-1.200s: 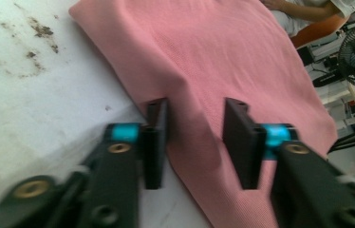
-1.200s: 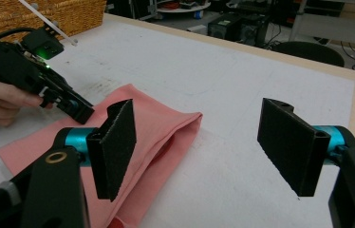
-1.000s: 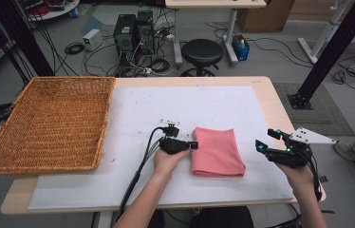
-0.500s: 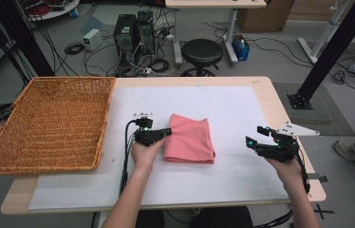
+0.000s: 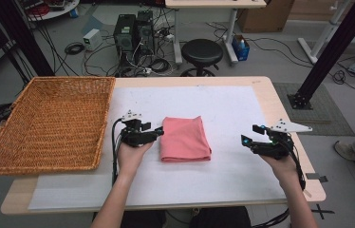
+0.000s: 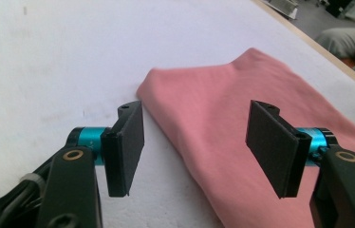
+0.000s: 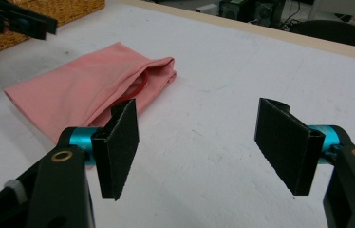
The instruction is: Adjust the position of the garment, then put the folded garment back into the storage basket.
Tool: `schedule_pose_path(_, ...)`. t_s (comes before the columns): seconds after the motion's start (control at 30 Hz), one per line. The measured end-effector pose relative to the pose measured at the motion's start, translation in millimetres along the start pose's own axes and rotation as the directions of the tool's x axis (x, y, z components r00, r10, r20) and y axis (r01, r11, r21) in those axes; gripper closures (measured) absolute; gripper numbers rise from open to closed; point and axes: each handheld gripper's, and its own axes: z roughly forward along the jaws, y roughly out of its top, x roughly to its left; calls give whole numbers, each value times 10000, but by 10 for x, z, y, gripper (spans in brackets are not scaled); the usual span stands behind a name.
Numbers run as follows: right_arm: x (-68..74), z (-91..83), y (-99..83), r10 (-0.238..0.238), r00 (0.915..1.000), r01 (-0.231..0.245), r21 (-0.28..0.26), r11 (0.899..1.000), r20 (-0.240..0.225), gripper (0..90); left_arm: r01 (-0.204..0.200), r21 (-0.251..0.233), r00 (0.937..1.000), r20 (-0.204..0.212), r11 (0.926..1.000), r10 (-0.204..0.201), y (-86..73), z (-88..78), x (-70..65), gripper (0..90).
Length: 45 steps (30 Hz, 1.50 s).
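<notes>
A folded pink cotton cloth (image 5: pixel 185 138) lies flat at the centre of the white-covered wooden table (image 5: pixel 223 102). The left gripper (image 5: pixel 153 135) sits at the cloth's nine o'clock edge, jaws spread wide and straddling it, probably lining up a pinch. The right gripper (image 5: pixel 247 141), equally wide and empty, hovers well apart at three o'clock. A rectangular woven wicker basket (image 5: pixel 47 123) waits beyond at nine o'clock; nothing stands between.

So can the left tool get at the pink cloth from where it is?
Probably yes: the left tool sits open right beside the folded pink cloth, with only bare white table cover between them.
</notes>
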Motion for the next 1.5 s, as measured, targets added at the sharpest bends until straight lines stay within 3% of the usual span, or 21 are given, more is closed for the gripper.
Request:
schedule_pose_path(0.07, 10, 17, 4, -2, 10000, 2, 92, 10000, 18, 306, -711, -132, 9975, -48, 9974, 710, 16, -94, -62, 365)
schedule_pose_path(0.2, 21, 62, 5, 153, 9998, -150, 178, 9997, -146, 291, -1412, -460, 9887, 441, 9889, 1432, 18, -246, -120, 358)
schedule_pose_path(0.27, 24, 71, 8, 152, 9996, -147, 228, 9996, -229, 291, -1502, -515, 9865, 573, 9873, 1531, 17, -273, -125, 358)
schedule_pose_path(0.3, 33, 79, 11, 125, 9996, -119, 255, 9996, -241, 290, -1586, -650, 9830, 827, 9852, 1637, 16, -310, -135, 358)
schedule_pose_path(0.5, 54, 48, 36, 95, 9998, -89, 264, 9996, -199, 287, -1627, -336, 9779, 1272, 9861, 1657, 16, -291, -149, 358)
schedule_pose_path(0.6, 53, 39, 38, 48, 9998, -44, 233, 9997, -184, 286, -1024, 89, 9801, 1717, 9947, 994, 5, -205, -101, 358)
schedule_pose_path(0.67, 53, 32, 33, 48, 9998, -45, 193, 9998, -173, 286, -631, 472, 9827, 1774, 9969, 538, -11, -137, -54, 357)
schedule_pose_path(0.73, 51, 32, 19, 45, 9998, -42, 153, 9999, -187, 286, 44, 843, 9801, 1972, 9964, -210, -37, -55, 13, 357)
schedule_pose_path(0.8, 48, 38, 2, 45, 9997, -41, 187, 9998, -236, 286, 622, 1301, 9743, 2072, 9896, -884, -67, 37, 72, 357)
schedule_pose_path(0.83, 48, 38, 2, 45, 9997, -41, 187, 9998, -236, 286, 622, 1301, 9743, 2072, 9896, -884, -67, 37, 72, 358)
schedule_pose_path(0.87, 48, 41, -6, 84, 9996, -78, 215, 9997, -256, 286, 1018, 1691, 9693, 2047, 9803, -1359, -99, 122, 108, 358)
schedule_pose_path(0.97, 27, 56, -28, 46, 9995, -39, 229, 9997, -317, 285, 1359, 2151, 9631, 2004, 9671, -1799, -147, 263, 115, 369)
schedule_pose_path(1.0, 20, 59, -31, 30, 9994, -23, 178, 9998, -348, 285, 1499, 2245, 9594, 2025, 9629, -1965, -161, 307, 117, 369)
schedule_pose_path(1.03, 16, 60, -33, 67, 9994, -61, 167, 9998, -330, 285, 1791, 2376, 9506, 2083, 9547, -2302, -182, 367, 125, 370)
schedule_pose_path(1.1, 1, 68, -38, 50, 9992, -43, 158, 9999, -399, 285, 2159, 2512, 9399, 2085, 9436, -2705, -210, 435, 138, 373)
schedule_pose_path(1.17, -4, 74, -42, 44, 9992, -37, 184, 9998, -395, 285, 2364, 2447, 9349, 2063, 9403, -2887, -219, 464, 144, 407)
schedule_pose_path(1.23, -10, 74, -45, 21, 9990, -13, 180, 9998, -440, 285, 2689, 2420, 9237, 2095, 9323, -3208, -221, 485, 143, 413)
schedule_pose_path(1.33, -15, 73, -49, 31, 9988, -26, 98, 9999, -486, 285, 2757, 2426, 9195, 2155, 9301, -3288, -221, 519, 118, 430)
schedule_pose_path(1.5, -10, 103, -64, 39, 9984, -37, 33, 10000, -569, 285, 3017, 2452, 9053, 2292, 9213, -3575, -228, 581, 99, 474)
